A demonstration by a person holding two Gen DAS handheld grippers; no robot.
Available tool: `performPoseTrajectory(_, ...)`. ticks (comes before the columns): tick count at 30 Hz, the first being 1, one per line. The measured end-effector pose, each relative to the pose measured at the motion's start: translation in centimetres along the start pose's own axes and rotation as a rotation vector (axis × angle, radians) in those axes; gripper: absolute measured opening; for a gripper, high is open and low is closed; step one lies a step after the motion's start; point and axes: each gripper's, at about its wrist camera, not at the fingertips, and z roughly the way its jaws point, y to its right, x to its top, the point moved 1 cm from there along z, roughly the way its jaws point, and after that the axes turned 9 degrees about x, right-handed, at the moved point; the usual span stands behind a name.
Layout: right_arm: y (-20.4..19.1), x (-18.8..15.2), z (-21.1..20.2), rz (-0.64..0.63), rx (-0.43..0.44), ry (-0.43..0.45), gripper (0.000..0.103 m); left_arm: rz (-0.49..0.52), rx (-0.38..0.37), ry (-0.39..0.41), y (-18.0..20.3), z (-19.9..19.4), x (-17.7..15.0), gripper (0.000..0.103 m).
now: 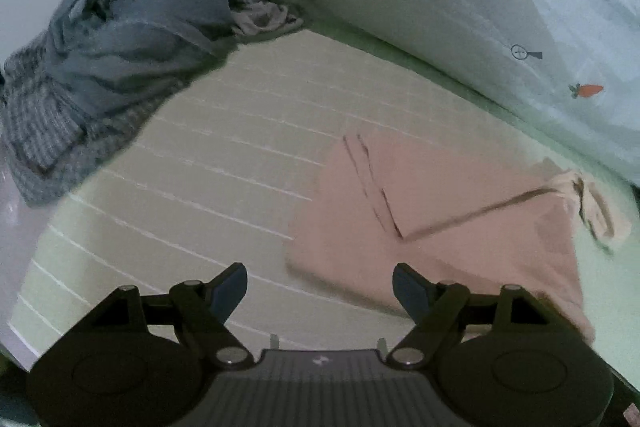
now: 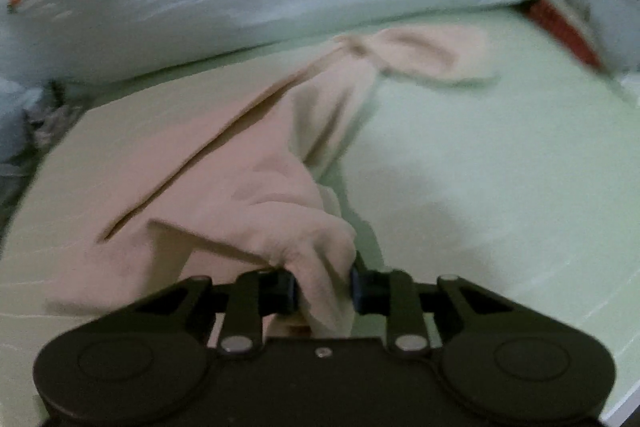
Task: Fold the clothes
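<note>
A pale pink garment [image 1: 440,211] lies partly folded on the light green bed sheet [image 1: 208,163], to the right in the left wrist view. My left gripper [image 1: 320,287] hovers open at the garment's near left corner, with nothing between its fingers. In the right wrist view the same pink garment [image 2: 224,171] stretches away, one sleeve [image 2: 424,55] lying at the far end. My right gripper [image 2: 324,291] is shut on a bunched fold of the pink cloth, which is lifted off the sheet between the two pads.
A heap of grey and checked clothes [image 1: 104,67] sits at the far left of the bed. A white duvet with carrot prints [image 1: 500,19] runs along the back. A red-edged item [image 2: 560,23] pokes out at the far right.
</note>
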Motion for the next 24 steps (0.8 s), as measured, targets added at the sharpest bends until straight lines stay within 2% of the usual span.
performPoseTrajectory(6, 8.6, 7.3, 2.5, -0.147, -0.088, 0.033, 0.024, -0.063, -0.001, -0.031, 6.7, 1.5, -0.8, 0.081)
performPoseTrajectory(10, 12.2, 13.5, 5.7, -0.224, -0.142, 0.084, 0.024, -0.061, 0.005, -0.049, 10.7, 2.9, 0.2, 0.081)
performPoseTrajectory(13, 14.4, 17.3, 7.9, -0.203, -0.220, 0.100, 0.027, -0.030, 0.015, -0.052, 13.5, 4.1, 2.1, 0.081)
performPoseTrajectory(15, 15.7, 19.3, 9.0, -0.154, -0.272, 0.090, 0.036, -0.007, 0.023, -0.050, 15.1, 4.9, 3.5, 0.081)
performPoseTrajectory(16, 16.2, 19.9, 9.2, -0.121, -0.293, 0.091, 0.038, 0.004, 0.029, -0.050, 15.6, 5.2, 4.1, 0.081)
performPoseTrajectory(19, 16.1, 18.8, 7.6, 0.036, -0.314, 0.130, 0.052, 0.060, 0.032, -0.041, 17.0, 5.7, 5.1, 0.081)
performPoseTrajectory(20, 15.8, 17.9, 6.9, 0.069, -0.307, 0.153, 0.062, 0.085, 0.032, -0.037, 17.2, 5.8, 5.0, 0.081)
performPoseTrajectory(21, 15.1, 16.9, 6.2, 0.089, -0.299, 0.177, 0.068, 0.101, 0.036, -0.038, 17.2, 6.0, 5.0, 0.081)
performPoseTrajectory(24, 12.7, 14.6, 5.3, 0.109, -0.272, 0.188, 0.074, 0.135, 0.033, -0.061, 17.3, 6.7, 4.8, 0.081)
